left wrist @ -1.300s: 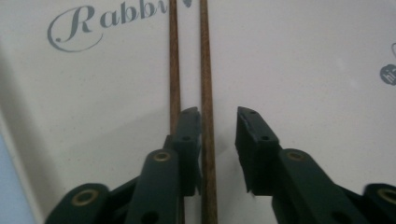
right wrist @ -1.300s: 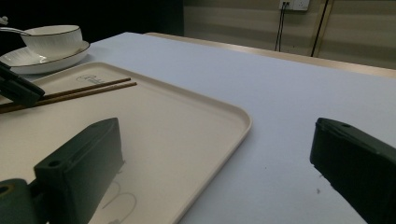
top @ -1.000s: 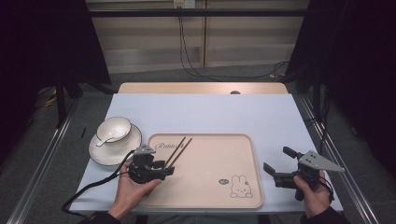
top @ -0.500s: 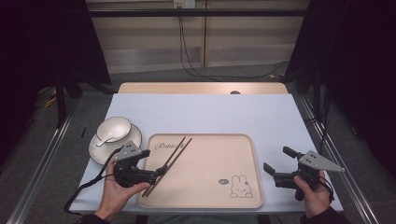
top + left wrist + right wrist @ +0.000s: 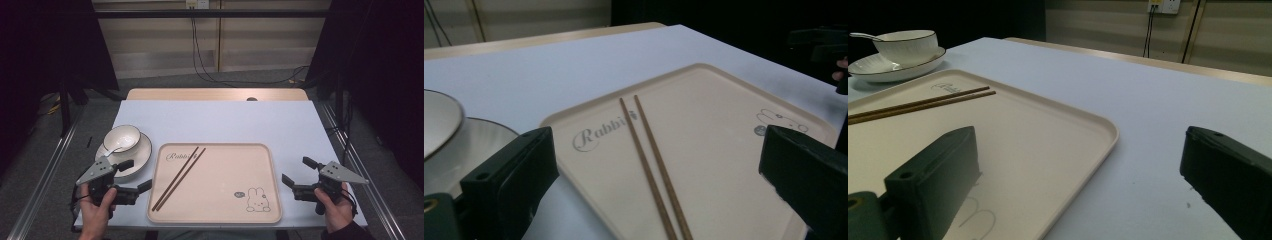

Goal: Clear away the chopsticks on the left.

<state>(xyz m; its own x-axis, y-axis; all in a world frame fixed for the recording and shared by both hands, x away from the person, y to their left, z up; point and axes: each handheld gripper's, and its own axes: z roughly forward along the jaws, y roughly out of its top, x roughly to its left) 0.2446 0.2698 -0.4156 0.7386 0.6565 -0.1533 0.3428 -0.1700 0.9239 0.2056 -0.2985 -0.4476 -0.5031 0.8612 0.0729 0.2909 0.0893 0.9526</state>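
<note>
From the high view, my left tongs (image 5: 134, 176) have come off the tray (image 5: 215, 219) and now sit at the lower left of the frame, beside the tray's left edge and just below the plate (image 5: 142, 155) that carries the bowl (image 5: 121, 137) and spoon (image 5: 111, 150). A second ago they were over the chopsticks (image 5: 179, 172); their jaws have just been opening, and nothing is between them now. The chopsticks lie side by side on the tray's left half, slanting from near the printed lettering toward the lower left corner, so I judge the placing step done and the hand free for the next item. My right tongs (image 5: 296, 174) hold at the lower right, over the tabletop (image 5: 220, 120) beside the tray, spread wide and empty, where they were before. In the left gripper view the two black jaws stand far apart at the bottom corners, the chopsticks (image 5: 649, 155) lying loose on the tray (image 5: 734, 125) ahead. In the right gripper view the jaws also gape with nothing held; the chopsticks (image 5: 918, 105) rest at the left, the bowl (image 5: 907, 46) in the upper left corner.
</note>
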